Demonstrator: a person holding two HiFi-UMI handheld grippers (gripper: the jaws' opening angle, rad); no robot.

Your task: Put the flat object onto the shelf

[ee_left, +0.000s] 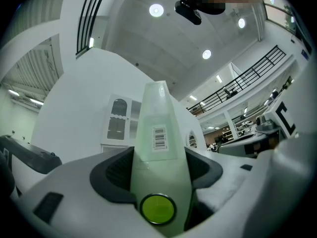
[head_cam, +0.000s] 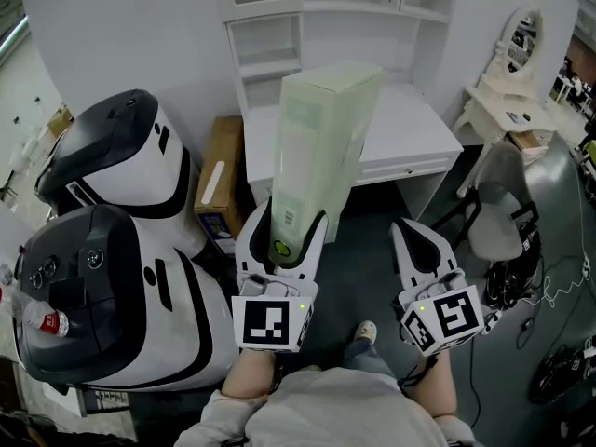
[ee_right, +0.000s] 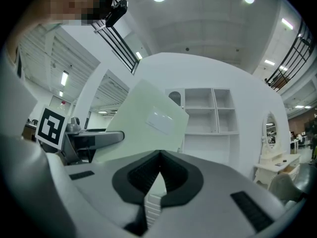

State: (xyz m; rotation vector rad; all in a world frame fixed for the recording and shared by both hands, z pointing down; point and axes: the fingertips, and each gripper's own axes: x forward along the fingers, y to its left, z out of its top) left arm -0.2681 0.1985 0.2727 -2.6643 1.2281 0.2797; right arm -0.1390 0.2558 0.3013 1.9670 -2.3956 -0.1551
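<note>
A pale green flat file box (head_cam: pixel 321 138) stands upright, tilted a little away from me, with a barcode label and a round green spot near its lower end. My left gripper (head_cam: pixel 287 227) is shut on its lower end; in the left gripper view the box (ee_left: pixel 157 123) fills the gap between the jaws of that gripper (ee_left: pixel 158 158). My right gripper (head_cam: pixel 412 229) hangs to the right of the box, shut with nothing in it. Seen from the right gripper (ee_right: pixel 159 156), the box (ee_right: pixel 143 123) leans at the left. The white shelf unit (head_cam: pixel 279 35) rises behind a white desk (head_cam: pixel 410 128).
Two white-and-black machines (head_cam: pixel 112 277) crowd the left side. A cardboard box (head_cam: pixel 219 180) stands beside the desk. A white vanity table with an oval mirror (head_cam: pixel 517 73) and a grey chair (head_cam: pixel 498 222) are at the right, cables on the floor.
</note>
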